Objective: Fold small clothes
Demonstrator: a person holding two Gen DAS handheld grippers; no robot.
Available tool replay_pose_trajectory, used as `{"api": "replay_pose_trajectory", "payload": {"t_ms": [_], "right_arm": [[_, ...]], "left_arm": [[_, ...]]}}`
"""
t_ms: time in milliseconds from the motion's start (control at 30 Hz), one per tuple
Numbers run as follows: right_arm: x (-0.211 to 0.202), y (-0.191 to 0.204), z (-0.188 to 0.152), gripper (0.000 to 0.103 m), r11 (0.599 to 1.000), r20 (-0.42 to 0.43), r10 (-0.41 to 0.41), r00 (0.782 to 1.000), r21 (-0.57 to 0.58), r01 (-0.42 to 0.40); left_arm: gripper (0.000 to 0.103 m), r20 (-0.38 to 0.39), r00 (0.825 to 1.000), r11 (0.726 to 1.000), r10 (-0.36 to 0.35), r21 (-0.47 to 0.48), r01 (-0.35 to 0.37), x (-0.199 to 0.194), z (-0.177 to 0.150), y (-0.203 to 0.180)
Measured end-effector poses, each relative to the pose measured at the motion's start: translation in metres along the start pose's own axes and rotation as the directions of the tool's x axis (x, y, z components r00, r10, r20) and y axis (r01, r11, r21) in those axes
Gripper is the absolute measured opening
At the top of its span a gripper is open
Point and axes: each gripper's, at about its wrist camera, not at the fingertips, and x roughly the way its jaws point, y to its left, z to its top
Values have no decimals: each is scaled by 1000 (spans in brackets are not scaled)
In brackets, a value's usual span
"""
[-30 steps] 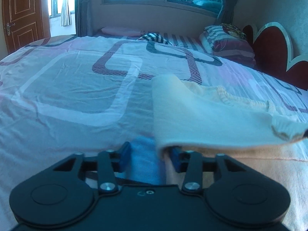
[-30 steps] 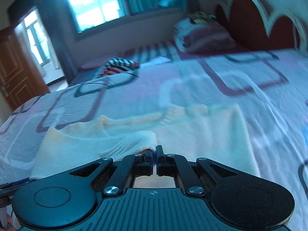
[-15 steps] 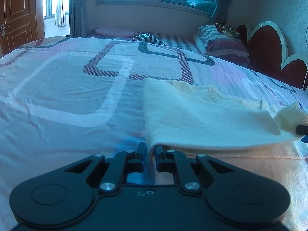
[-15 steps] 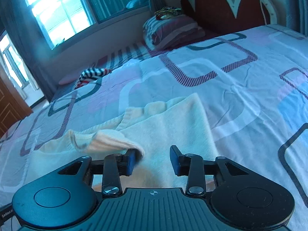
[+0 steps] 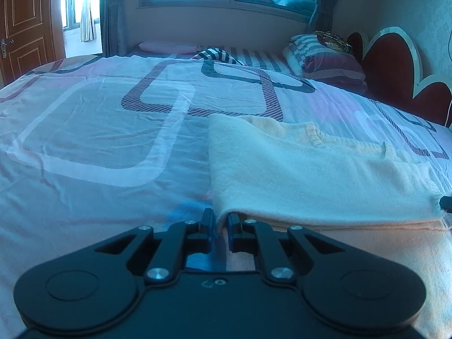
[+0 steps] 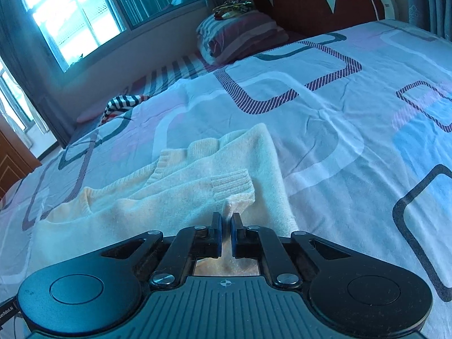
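Sleeve cuff [image 6: 231, 183] now lying flat (released), both hand-held grippers [image 5: 219, 220] [image 6: 224, 223] nipping cream sweater [image 5: 310, 169] edges.

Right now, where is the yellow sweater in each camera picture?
Left wrist view: the sweater lies at centre-right, its folded edge beside the fingers.
Right wrist view: the sweater lies at centre-left, its cuff just past the fingers.
Shared landmark: the striped pillow by the headboard.

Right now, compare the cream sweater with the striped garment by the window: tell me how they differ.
The cream sweater is plain and lies spread close to both grippers; the striped garment is dark-and-white banded, bunched up, far across the bed. Both rest on the patterned bedspread.
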Motion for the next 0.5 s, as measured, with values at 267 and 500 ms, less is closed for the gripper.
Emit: {"api": "replay_pose_trajectory", "payload": {"t_ms": [267, 500], "right_arm": [[-9, 7, 0, 3, 989, 65, -57, 996, -134, 65], [-3, -3, -8, 3, 991, -2, -55, 998, -125, 54]], "left_arm": [[9, -9, 1000, 1000, 3, 11, -3, 1, 1, -3], [16, -17, 1000, 1000, 16, 23, -16, 1, 2, -2]]}}
